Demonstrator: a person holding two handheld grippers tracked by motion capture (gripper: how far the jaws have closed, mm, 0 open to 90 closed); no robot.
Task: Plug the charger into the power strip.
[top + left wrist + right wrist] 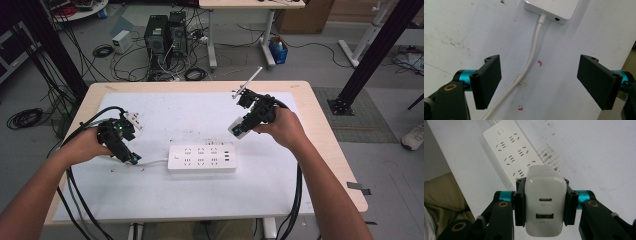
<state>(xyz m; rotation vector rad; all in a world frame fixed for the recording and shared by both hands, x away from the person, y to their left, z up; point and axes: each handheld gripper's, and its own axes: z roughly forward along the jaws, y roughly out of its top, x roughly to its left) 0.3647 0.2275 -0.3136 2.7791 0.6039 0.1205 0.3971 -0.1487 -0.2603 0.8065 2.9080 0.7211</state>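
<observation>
Two grippers are working over your stained white table top (165, 200): your left gripper (131, 158) is hanging wide-jawed astride the cord (529, 62), your right gripper (545, 202) is clamping a glossy white USB charger (545, 206), ports facing you, above the power strip (201, 158), which is lying lengthwise. Beyond, computer towers (165, 35) are standing among floor cables.

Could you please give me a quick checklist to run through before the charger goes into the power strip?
1. Charger gripped: ok, right gripper jaws clamp both its sides.
2. Charger above the power strip: not ok, it hangs off to one side, above the table.
3. Sockets free: ok, nothing plugged in.
4. Prongs facing the strip: cannot tell, hidden behind the body.
5. Strip steadied: not ok, left gripper is open astride the cable, touching nothing.
</observation>
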